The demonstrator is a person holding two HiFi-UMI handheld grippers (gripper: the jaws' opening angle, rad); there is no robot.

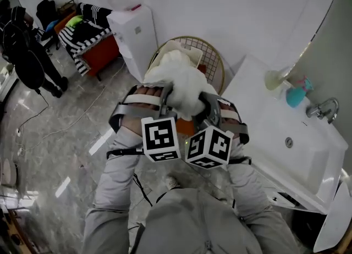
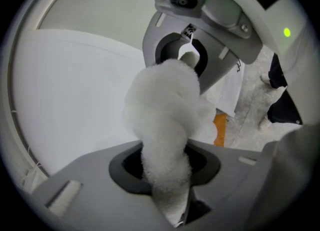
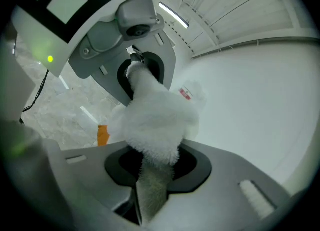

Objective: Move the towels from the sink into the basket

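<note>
Looking down past my grey sleeves [image 1: 118, 192], I have the left gripper [image 1: 165, 98] and the right gripper [image 1: 206, 109] side by side in front of me, their marker cubes facing up. Both pairs of jaws are nearly closed, each pinching a different end of one fluffy white towel [image 1: 180, 79]. In the left gripper view the pile bulges out just beyond my jaws and runs across to the other gripper; the right gripper view shows the same from the opposite side. The towel is bunched in the air between them, clear of the marble floor [image 1: 71, 132] and well apart from the sink [image 1: 308, 154], which sits off to my right.

Just beyond the towel stands the round wire basket [image 1: 215, 55], with another pale cloth [image 1: 184, 47] lying inside it. On the white tabletop [image 1: 247, 79] near the chrome faucet [image 1: 324, 107] stands a teal bottle [image 1: 296, 96]. Left of the basket is a white cabinet [image 1: 135, 33], then striped fabric [image 1: 82, 36] draped over an orange seat. Farthest off, at the left edge, a person in dark clothes [image 1: 25, 55] stands on the floor.
</note>
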